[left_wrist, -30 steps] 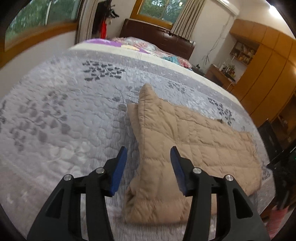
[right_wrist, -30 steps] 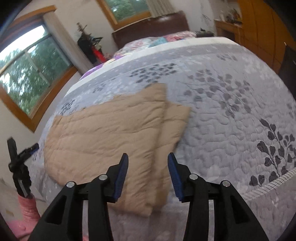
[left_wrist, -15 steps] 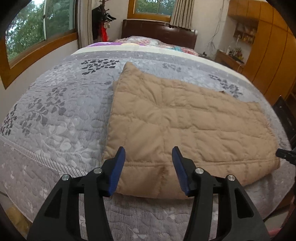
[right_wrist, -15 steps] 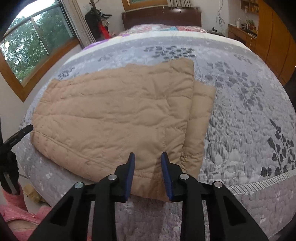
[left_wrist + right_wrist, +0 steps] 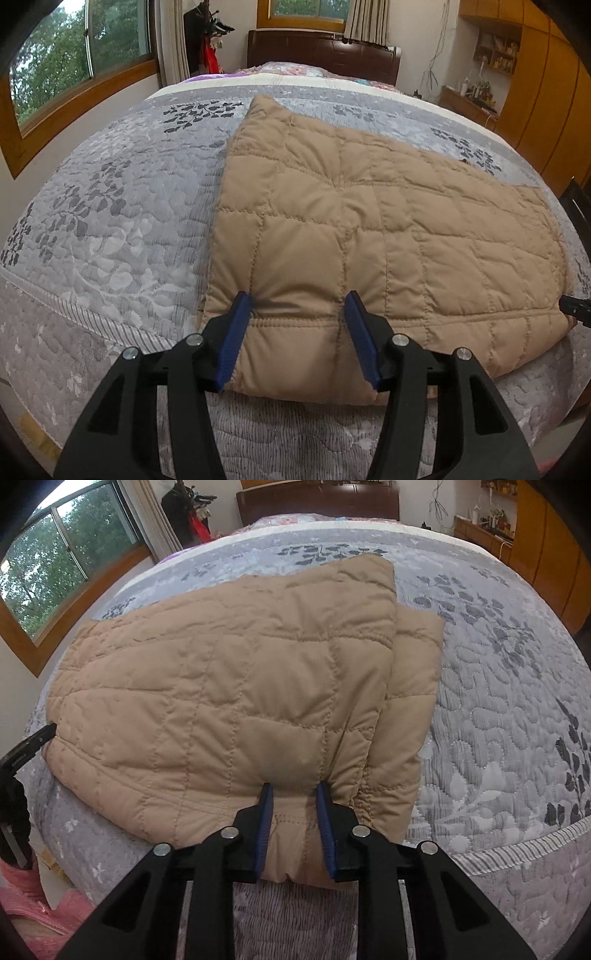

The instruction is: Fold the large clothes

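Observation:
A tan quilted jacket [image 5: 369, 229] lies folded flat on the grey leaf-patterned bedspread [image 5: 110, 221], its near hem at the bed's front edge. My left gripper [image 5: 299, 306] is open, with the hem near the jacket's left corner lying between its blue pads. In the right wrist view the jacket [image 5: 240, 686] shows a folded layer sticking out on its right. My right gripper [image 5: 293, 794] has closed in on the hem near the right corner and the fabric bunches between its pads.
The bed's front edge drops off just under both grippers. A window [image 5: 74, 59] and wall run along the left. Wooden wardrobes [image 5: 546, 81] stand on the right, a dark headboard [image 5: 325, 51] at the far end. Pink cloth [image 5: 33, 904] lies on the floor.
Both grippers have moved forward onto the jacket's near hem. The right gripper's jaws have narrowed and now pinch the fabric. The left stays wide open.

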Motion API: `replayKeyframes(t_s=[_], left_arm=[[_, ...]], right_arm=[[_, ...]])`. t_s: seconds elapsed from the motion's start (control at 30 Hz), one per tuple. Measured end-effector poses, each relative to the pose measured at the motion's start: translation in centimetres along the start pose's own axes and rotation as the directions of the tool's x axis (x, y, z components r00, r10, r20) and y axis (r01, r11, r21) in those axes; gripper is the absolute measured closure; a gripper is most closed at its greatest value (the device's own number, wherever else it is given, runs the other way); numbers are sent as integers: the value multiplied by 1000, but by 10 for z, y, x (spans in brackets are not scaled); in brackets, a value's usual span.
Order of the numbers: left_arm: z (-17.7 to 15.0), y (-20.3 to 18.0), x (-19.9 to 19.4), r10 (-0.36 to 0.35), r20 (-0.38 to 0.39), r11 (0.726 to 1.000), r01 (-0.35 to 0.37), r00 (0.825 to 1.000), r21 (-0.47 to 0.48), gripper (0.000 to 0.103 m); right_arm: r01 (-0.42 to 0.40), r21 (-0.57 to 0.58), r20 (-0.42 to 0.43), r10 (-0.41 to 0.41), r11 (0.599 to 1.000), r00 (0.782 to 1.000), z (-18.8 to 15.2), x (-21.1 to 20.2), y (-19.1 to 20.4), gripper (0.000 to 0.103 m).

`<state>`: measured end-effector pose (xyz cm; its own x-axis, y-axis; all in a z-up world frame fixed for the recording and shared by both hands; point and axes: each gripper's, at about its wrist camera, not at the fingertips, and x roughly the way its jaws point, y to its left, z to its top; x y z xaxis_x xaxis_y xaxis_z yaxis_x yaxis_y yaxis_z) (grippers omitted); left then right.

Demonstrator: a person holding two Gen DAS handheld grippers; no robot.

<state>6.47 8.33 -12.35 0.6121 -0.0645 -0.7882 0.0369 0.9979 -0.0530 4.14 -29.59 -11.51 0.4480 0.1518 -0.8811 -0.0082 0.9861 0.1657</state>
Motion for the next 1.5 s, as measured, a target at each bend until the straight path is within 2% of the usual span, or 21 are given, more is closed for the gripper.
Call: replayKeyframes(t_s=[0.6, 0.77, 0.87, 1.03, 1.13, 1.23, 1.3, 1.37, 1.4, 1.5], left_arm=[[-7, 6, -34, 17, 25, 999, -17, 1000, -28, 47], [-15, 23, -43, -45, 3, 993, 45, 999, -111, 42], [-20, 32, -43, -60, -8, 986, 58, 998, -158, 38], [-32, 52, -43, -110, -29, 960, 98, 994, -263, 36], [-38, 58, -42, -151, -29, 941, 134, 988, -312, 36], [-42, 63, -38, -244, -21, 901, 218, 970, -374, 36], [-45, 66, -31, -325, -10, 856, 290, 946, -428, 36], [-46, 67, -26, -371, 6, 820, 331, 928, -467, 36], [-47, 69, -21, -403, 21, 789, 359, 915, -499, 36], [-48, 75, -8, -441, 40, 732, 385, 897, -563, 36]], right_arm=[[-17, 19, -22, 17, 1000, 1000, 5, -1, -4, 80], [-23, 21, -20, 24, 1000, 1000, 3, -1, -5, 80], [-23, 20, -19, 24, 1000, 1000, 3, -1, -5, 80], [-28, 23, -18, 28, 999, 999, 3, -2, -5, 80], [-27, 21, -18, 28, 999, 999, 3, -2, -5, 80], [-27, 22, -18, 28, 999, 999, 2, -2, -5, 80], [-28, 22, -16, 28, 999, 999, 2, -2, -5, 80], [-30, 23, -17, 30, 999, 999, 2, -2, -5, 80], [-30, 23, -17, 31, 999, 999, 2, -2, -5, 80], [-31, 22, -17, 32, 999, 999, 2, -2, -5, 80]])
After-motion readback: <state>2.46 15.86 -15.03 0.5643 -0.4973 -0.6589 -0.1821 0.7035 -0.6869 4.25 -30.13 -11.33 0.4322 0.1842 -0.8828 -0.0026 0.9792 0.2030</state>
